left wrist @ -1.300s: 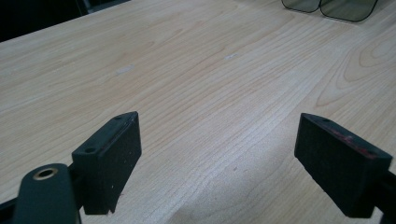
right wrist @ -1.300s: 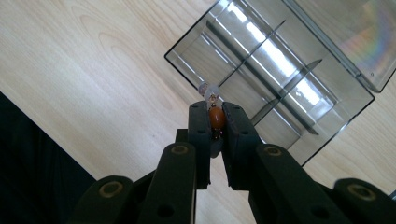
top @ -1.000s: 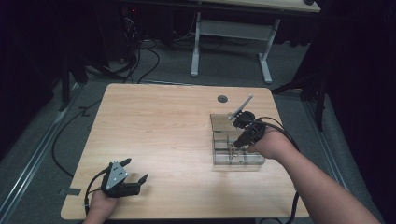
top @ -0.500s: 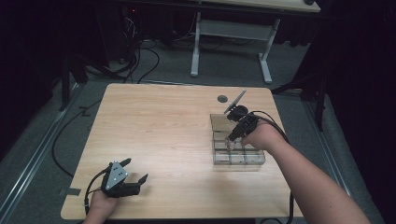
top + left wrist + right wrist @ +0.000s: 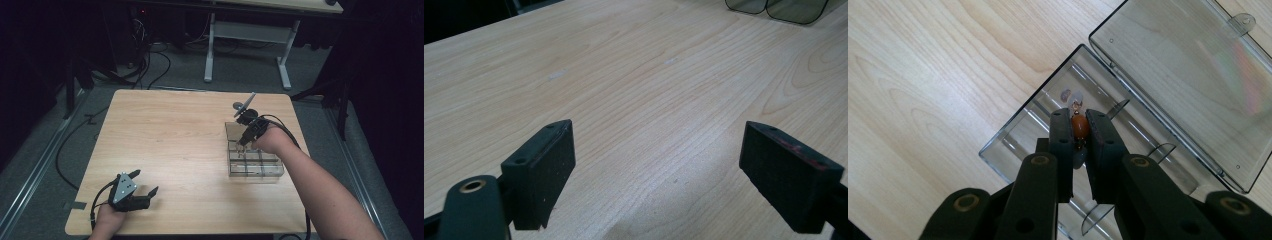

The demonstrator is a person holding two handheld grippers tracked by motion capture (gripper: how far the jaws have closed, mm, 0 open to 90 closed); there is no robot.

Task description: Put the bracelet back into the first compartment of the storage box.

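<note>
A clear plastic compartment box (image 5: 256, 170) lies on the right half of the table, its lid (image 5: 1188, 75) swung flat open. My right gripper (image 5: 1080, 119) points down over a corner compartment (image 5: 1048, 107) of the box, shut on a small orange bead (image 5: 1079, 126) that has a metal loop and a pale piece at its tip. In the high view the right gripper (image 5: 243, 141) hangs at the box's far left corner. The left gripper (image 5: 146, 183) rests near the table's front left, jaws wide apart over bare wood (image 5: 659, 150), nothing between them.
The light wooden table (image 5: 170, 135) has a round dark grommet (image 5: 240, 106) at its far edge, just behind the box. A cable (image 5: 280, 125) loops from the right gripper over the wrist. Beyond the table stand a desk frame (image 5: 247, 35) and floor cables.
The right hand has shifted left and lower, from the box's middle to its far left corner, with the bead still gripped. The left hand has stayed still.
</note>
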